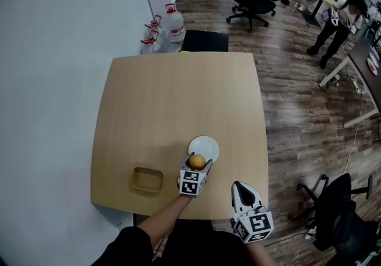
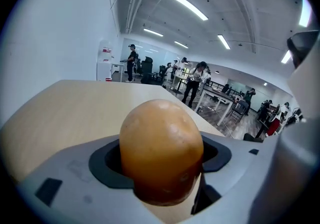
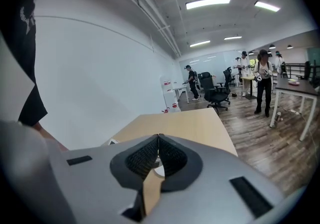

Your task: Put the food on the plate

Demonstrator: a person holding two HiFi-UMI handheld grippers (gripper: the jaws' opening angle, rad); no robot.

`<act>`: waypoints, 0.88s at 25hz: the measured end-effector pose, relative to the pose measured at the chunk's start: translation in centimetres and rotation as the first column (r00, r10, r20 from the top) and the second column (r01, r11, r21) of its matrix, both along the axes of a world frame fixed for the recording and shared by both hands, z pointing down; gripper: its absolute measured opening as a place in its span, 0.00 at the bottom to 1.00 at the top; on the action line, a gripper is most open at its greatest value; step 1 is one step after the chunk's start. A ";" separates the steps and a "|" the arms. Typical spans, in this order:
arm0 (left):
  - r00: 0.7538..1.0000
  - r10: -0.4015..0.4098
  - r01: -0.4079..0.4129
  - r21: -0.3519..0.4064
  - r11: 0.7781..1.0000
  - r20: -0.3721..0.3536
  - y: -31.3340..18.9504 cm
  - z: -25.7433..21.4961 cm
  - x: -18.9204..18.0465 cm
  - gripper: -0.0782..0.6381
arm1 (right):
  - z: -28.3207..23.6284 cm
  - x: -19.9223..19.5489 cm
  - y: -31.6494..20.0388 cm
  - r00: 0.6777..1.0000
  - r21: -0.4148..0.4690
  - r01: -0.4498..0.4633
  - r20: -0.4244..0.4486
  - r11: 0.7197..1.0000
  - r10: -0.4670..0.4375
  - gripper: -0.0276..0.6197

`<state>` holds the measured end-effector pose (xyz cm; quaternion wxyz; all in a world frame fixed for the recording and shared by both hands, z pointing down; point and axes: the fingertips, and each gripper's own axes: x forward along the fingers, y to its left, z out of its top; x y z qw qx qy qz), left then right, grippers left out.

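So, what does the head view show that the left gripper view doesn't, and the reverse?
Only the head view: the white plate, with the orange-brown food at its near edge; a tan square dish to the left of it; the right gripper by the table's near edge. Only the left gripper view: the jaws pressed against both sides of the food, close up, and the ceiling lights. Both: the left gripper, the food it holds and the wooden table.

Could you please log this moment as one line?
left gripper: shut on bread roll at near rim of plate | right gripper: shut, empty
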<state>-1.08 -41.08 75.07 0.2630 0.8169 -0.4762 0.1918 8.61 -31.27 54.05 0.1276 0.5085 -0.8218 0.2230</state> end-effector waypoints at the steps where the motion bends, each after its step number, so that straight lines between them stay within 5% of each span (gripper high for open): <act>1: 1.000 0.007 -0.007 -0.007 1.000 0.008 -0.7 0.7 0.1 0.57 | 0.1 -0.3 -0.4 1.000 -0.010 -0.006 0.016 1.000 0.006 0.14; 10: 0.996 0.081 -0.076 -0.114 0.991 0.045 -3.3 6.2 2.0 0.57 | 0.7 -2.0 -1.2 0.999 -0.043 0.037 0.012 0.998 -0.037 0.14; 17: 0.983 0.150 -0.119 -0.263 0.958 0.104 -3.1 9.6 1.7 0.57 | 2.1 -1.4 -1.1 0.999 -0.062 0.043 -0.026 0.997 -0.044 0.14; 22: 0.968 0.194 -0.148 -0.263 0.953 0.156 -2.7 10.1 1.6 0.57 | 1.6 -0.4 -1.6 1.000 -0.041 0.020 -0.012 0.999 -0.021 0.14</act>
